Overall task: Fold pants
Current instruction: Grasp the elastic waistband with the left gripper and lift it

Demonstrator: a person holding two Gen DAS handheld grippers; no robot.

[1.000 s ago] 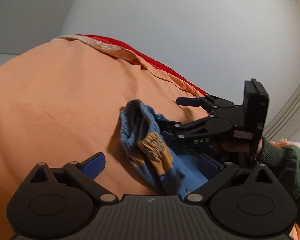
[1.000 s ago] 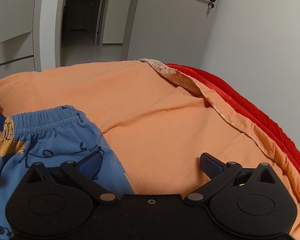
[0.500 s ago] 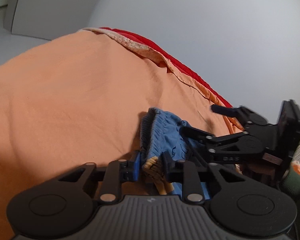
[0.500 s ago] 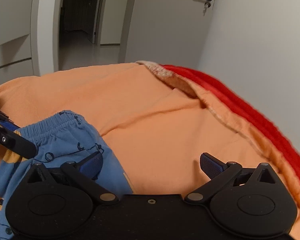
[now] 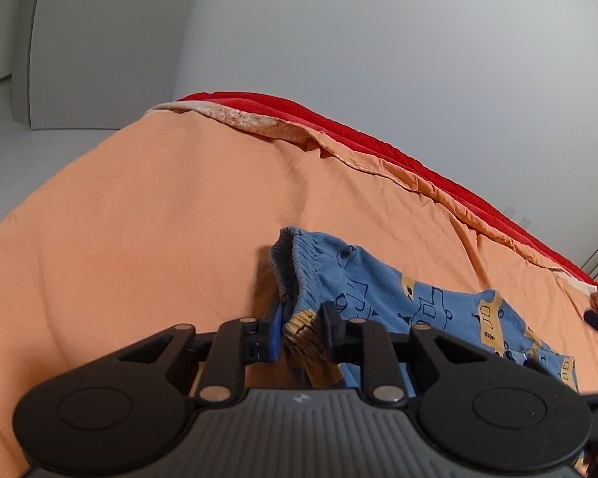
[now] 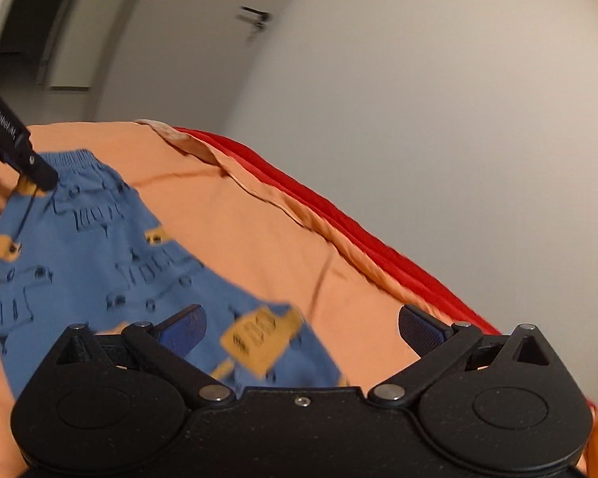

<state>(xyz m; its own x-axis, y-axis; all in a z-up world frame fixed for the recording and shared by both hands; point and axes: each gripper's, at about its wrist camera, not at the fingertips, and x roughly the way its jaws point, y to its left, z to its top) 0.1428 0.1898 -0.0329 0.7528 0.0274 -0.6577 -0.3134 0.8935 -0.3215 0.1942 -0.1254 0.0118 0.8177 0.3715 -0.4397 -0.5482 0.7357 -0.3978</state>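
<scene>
Blue pants (image 5: 378, 290) with yellow vehicle prints lie on an orange bed sheet (image 5: 139, 239). My left gripper (image 5: 302, 318) is shut on a bunched edge of them, a yellow cuff pressed together with the elastic waistband, lifted slightly off the sheet. In the right wrist view the same pants (image 6: 99, 247) stretch from the left gripper (image 6: 28, 163) at the far left toward me. My right gripper (image 6: 301, 322) is open just above the near end of the pants, pads not touching the cloth. That view is blurred.
A red blanket (image 5: 378, 147) runs along the far side of the bed beside a grey wall (image 5: 378, 40). A door with a dark handle (image 6: 255, 20) stands beyond the bed's end. The orange sheet (image 6: 259, 219) spreads wide to the left of the pants.
My left gripper shut on the pants' bunched edge and rose a little. My right gripper, still open, swung sideways along the pants, away from the left gripper.
</scene>
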